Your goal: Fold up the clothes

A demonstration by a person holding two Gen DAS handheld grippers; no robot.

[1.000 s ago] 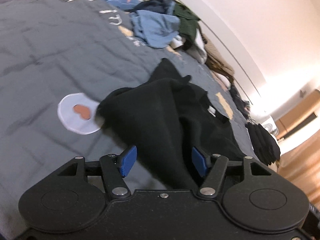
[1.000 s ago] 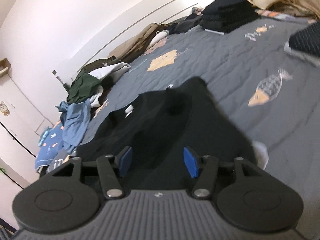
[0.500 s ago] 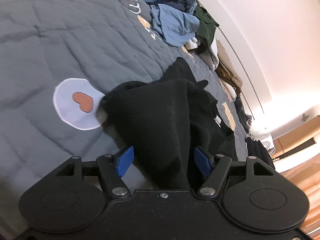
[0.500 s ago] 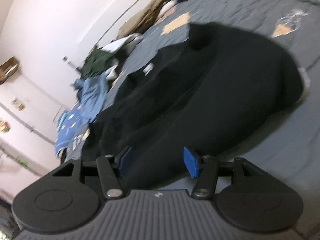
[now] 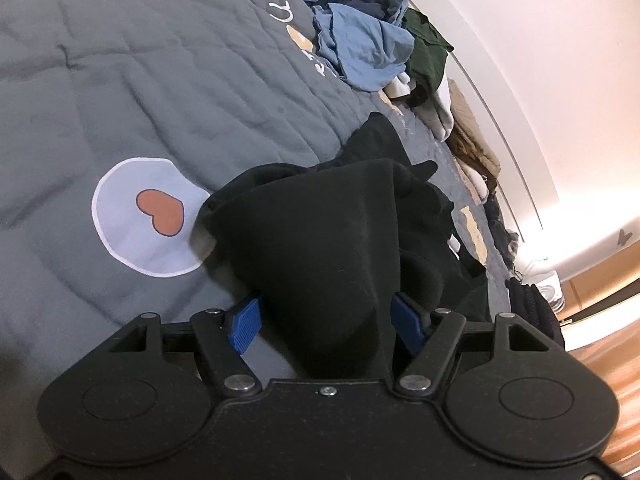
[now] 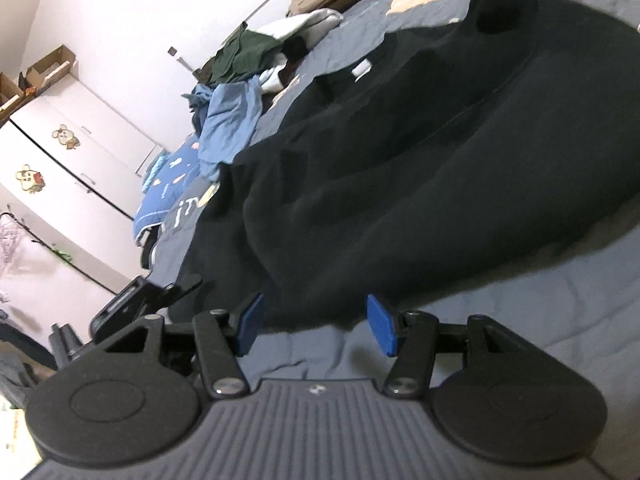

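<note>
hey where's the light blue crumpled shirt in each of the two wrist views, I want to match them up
Left wrist view: the light blue shirt lies at the top, right of centre, on the grey quilt, beyond the black garment.
Right wrist view: it sits at upper left, left of the black garment.
Shared landmark: the dark green garment right behind the shirt, toward the wall.

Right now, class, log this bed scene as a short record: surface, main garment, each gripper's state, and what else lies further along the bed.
surface: grey quilt with a heart patch
main garment: black garment, rumpled, not yet folded flat
left gripper: open, black cloth between the blue pads
right gripper: open, bare quilt between the pads, at the garment's edge
further along: blue shirt, dark green garment, both crumpled
</note>
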